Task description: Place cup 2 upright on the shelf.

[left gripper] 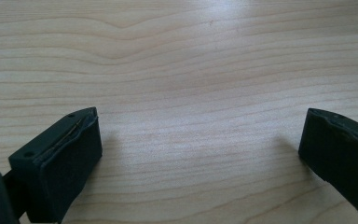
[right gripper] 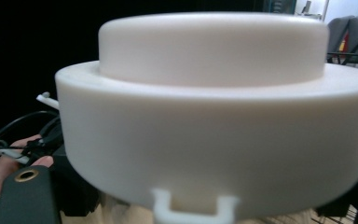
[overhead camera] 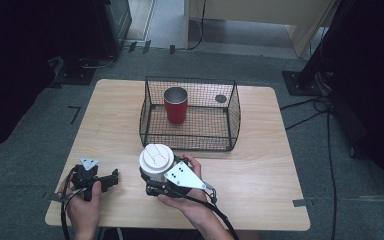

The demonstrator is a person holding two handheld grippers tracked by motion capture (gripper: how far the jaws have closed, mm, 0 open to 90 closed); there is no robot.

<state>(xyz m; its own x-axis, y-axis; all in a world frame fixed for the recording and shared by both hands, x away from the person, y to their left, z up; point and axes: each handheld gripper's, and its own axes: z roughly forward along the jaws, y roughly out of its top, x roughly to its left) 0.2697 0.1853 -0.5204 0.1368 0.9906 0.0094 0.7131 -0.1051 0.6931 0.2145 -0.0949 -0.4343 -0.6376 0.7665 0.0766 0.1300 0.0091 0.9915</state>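
A cup with a white lid (overhead camera: 156,159) is held above the table's front middle, just in front of the wire basket (overhead camera: 190,143). My right gripper (overhead camera: 153,181) is shut on the cup below the lid, so the cup's body is hidden. In the right gripper view the white lid (right gripper: 214,116) looms close, with one black finger (right gripper: 25,196) at the lower left. A red cup (overhead camera: 175,105) stands upright inside the basket. My left gripper (overhead camera: 111,179) rests at the table's front left. Its jaws (left gripper: 200,149) stand wide open over bare wood.
The light wooden table (overhead camera: 260,165) has open room to the right of the basket and along its left side. A small dark round thing (overhead camera: 221,98) sits at the basket's back right. Cables lie on the floor to the right of the table.
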